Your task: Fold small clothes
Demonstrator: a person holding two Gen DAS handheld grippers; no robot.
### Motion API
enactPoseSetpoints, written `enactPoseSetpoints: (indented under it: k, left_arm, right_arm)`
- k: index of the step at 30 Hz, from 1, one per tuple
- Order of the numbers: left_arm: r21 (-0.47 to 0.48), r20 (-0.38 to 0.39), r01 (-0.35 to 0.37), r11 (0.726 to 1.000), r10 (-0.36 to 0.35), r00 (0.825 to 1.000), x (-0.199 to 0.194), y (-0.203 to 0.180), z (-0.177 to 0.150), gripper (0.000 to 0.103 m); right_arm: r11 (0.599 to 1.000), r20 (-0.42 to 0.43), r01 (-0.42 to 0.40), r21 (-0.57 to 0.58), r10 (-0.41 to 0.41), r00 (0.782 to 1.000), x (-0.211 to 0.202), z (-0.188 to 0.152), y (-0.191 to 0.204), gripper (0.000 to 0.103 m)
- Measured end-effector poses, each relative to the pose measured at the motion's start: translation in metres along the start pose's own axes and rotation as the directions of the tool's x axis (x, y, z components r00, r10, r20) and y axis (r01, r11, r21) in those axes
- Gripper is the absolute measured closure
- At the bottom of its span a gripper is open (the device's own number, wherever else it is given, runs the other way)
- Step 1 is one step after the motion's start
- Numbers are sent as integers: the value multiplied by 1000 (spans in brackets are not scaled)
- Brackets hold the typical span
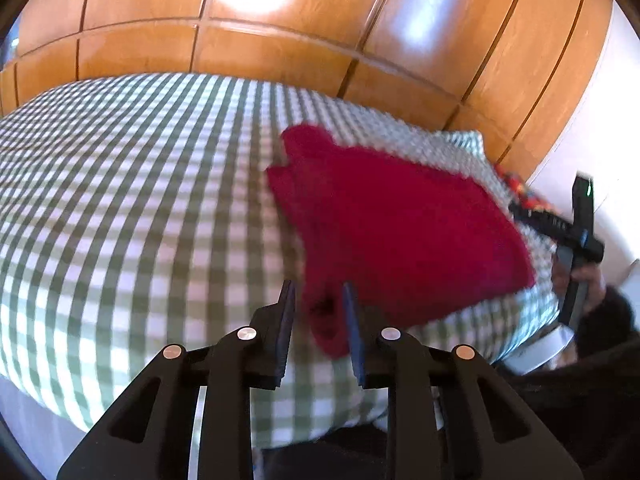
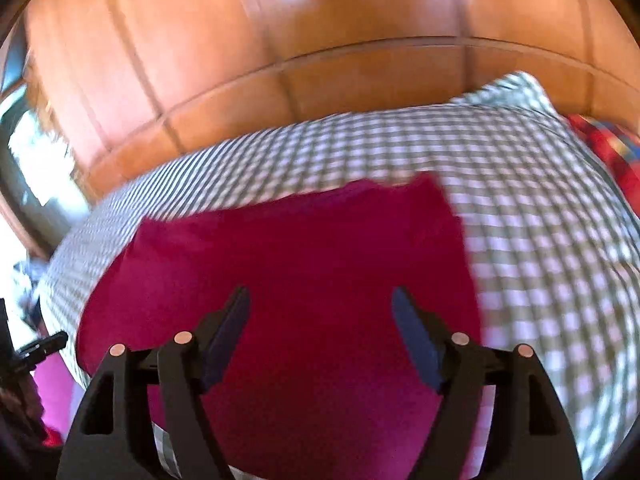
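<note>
Both wrist views look obliquely down, close; share red cloth (image 1: pixel 400 232) (image 2: pixel 304 264).

A home bedroom; a green-checked bed (image 1: pixel 120 200) stands before glossy wooden wardrobe doors (image 1: pixel 280 48).

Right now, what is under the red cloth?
The red cloth lies on a green-and-white checked bedcover, visible all around it. What the bedcover looks like directly beneath, or whether anything else lies there, is covered by the cloth.
</note>
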State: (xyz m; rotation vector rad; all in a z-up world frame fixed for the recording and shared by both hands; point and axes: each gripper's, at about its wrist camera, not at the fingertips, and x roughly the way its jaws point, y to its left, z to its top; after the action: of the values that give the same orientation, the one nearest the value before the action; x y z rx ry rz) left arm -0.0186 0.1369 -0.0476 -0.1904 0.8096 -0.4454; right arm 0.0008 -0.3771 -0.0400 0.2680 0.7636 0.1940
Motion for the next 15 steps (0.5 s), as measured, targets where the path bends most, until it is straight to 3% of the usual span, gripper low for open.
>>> enactPoseSetpoints:
  k: [4,6,8,10,15]
  left_arm:
    - [13,33,64,998,-65,997,14,-23,20,80]
    - [16,34,68,998,-69,997,27,-32,27,66]
    - [26,26,63,998,-64,998,41,-41,32,66]
    - [43,-2,29,999,-29,1000,59,-51,34,66]
    - [84,-71,-102,991,108,992,96,-60,34,66]
  right_arm:
    - [988,-39,-2,152,8,999,-10,-9,-55,28]
    - [978,-76,-38,205,55,996,-7,-21,-71,29]
    - [968,-109,-90,236,119,987,-1,-32,-76,29]
    - [958,-135,-146,245,183,974,8,-39,-73,29]
    - [945,-130,-200,260,239,962,22,-40,-68,28]
